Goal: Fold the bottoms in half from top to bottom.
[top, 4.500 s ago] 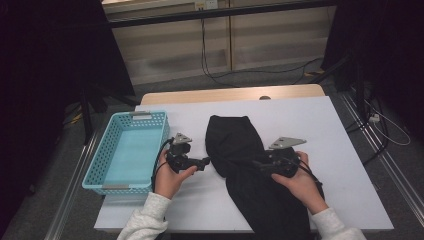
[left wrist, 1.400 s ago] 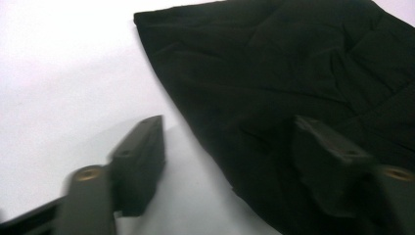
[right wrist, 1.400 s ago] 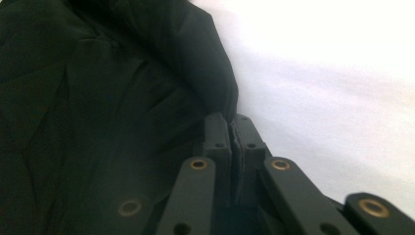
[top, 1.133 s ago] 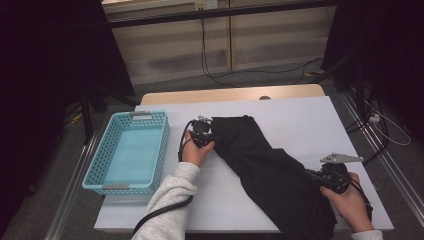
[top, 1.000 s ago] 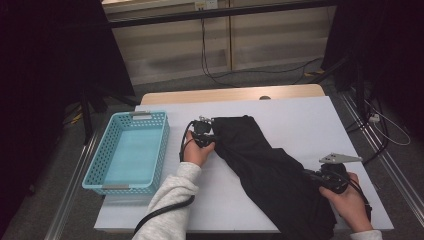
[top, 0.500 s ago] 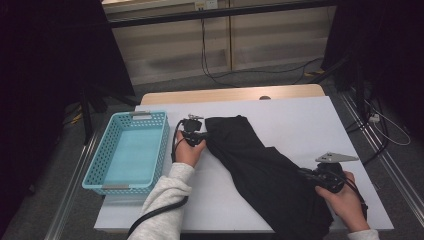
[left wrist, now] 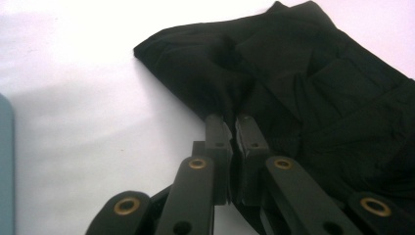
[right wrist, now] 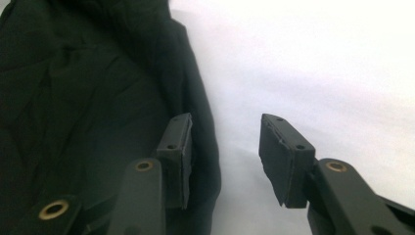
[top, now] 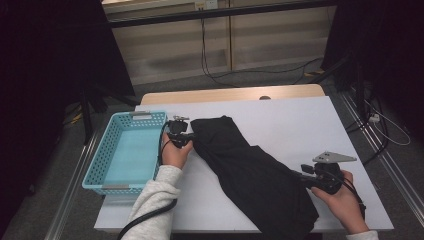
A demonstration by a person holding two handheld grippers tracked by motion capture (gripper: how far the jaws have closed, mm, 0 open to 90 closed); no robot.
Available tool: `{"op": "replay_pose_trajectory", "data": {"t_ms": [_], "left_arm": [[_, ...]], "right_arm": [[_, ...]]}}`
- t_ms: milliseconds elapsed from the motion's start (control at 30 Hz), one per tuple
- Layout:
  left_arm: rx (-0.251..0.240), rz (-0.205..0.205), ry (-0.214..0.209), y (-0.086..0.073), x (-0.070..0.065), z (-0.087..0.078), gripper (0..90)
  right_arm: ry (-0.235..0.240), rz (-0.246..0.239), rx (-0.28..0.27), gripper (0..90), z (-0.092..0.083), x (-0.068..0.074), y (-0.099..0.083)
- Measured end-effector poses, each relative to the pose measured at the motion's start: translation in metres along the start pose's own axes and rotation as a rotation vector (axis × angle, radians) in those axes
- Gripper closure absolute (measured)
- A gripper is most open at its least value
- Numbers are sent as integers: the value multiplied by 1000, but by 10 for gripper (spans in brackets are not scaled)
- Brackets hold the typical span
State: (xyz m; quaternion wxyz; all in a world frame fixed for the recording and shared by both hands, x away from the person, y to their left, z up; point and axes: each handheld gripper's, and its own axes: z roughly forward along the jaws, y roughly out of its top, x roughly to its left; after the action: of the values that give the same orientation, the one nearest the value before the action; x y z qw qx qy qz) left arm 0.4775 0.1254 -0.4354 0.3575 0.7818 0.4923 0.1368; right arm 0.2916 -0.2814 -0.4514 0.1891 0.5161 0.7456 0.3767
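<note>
A black garment (top: 250,170) lies stretched at a slant across the white table (top: 300,120), from beside the basket down to the near edge. My left gripper (top: 192,136) is shut on its upper left end; in the left gripper view the jaws (left wrist: 234,125) pinch the cloth's edge (left wrist: 318,73). My right gripper (top: 299,175) is at the garment's lower right side. Its jaws (right wrist: 225,122) have just been opening and stand apart. The cloth's edge (right wrist: 88,88) lies by the left pad with no pad pressing on it.
A light blue mesh basket (top: 97,160) with nothing in it stands at the table's left end, just left of my left hand. Bare white tabletop stretches behind and to the right of the garment. Cables run over the floor beyond the table.
My left hand has moved left toward the basket, drawing the garment's upper end with it. The right gripper's jaws have opened and let the cloth go; that hand has stayed in place.
</note>
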Motion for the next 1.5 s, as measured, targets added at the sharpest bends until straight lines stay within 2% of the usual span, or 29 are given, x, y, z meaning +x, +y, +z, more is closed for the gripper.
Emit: {"op": "replay_pose_trajectory", "data": {"t_ms": [67,200,333,400,433,467,633,700,767,833,900,1033,1133,1233,1300,1333,1367,1433,1467,1500], "left_arm": [[0,2,-7,-1,-1,0,857],[-8,5,-12,-1,-1,-1,856],[4,6,-5,-3,2,-1,856],[3,1,-3,-4,2,0,856],[3,3,-1,-5,3,0,856],[7,2,-4,-5,4,0,856],[1,0,-6,-6,3,0,856],[0,6,-6,-5,4,-1,854],[-4,2,-9,-5,3,-1,852],[-1,5,-11,-4,2,-1,851],[-3,5,-12,-4,2,0,849],[-4,6,-17,-4,1,0,846],[-10,4,-18,-4,0,-1,843],[-15,-3,-18,-5,0,-1,839],[-13,1,-18,-5,1,-1,837],[-13,-1,-18,-6,2,-1,835],[-13,-2,-18,-6,2,-1,830],[-16,-3,-17,-6,2,0,815],[-17,-5,-17,-6,2,0,807],[-21,-2,-15,-6,2,0,792]], "right_arm": [[-8,4,-4,525,-2,1,0],[9,-10,2,477,-2,9,-1],[30,-40,41,452,5,20,-6],[26,-60,66,483,8,22,-9],[17,-65,73,535,8,21,-11],[7,-63,64,575,6,17,-12],[-40,-6,67,642,-9,-5,-19],[-64,13,63,637,-14,-14,-22],[-97,52,48,633,-22,-24,-25],[-87,73,31,619,-28,-29,-26],[-82,74,21,600,-30,-28,-26],[-37,35,18,558,-27,-14,-22],[4,5,42,540,-20,-4,-21],[16,-4,72,538,-14,-2,-23],[14,-5,67,580,-14,-1,-24],[26,-9,74,650,-15,-1,-24],[46,-10,79,674,-15,0,-24],[36,-27,82,743,-14,3,-25],[55,-27,87,831,-14,4,-24],[84,-26,88,875,-13,5,-24]]}}
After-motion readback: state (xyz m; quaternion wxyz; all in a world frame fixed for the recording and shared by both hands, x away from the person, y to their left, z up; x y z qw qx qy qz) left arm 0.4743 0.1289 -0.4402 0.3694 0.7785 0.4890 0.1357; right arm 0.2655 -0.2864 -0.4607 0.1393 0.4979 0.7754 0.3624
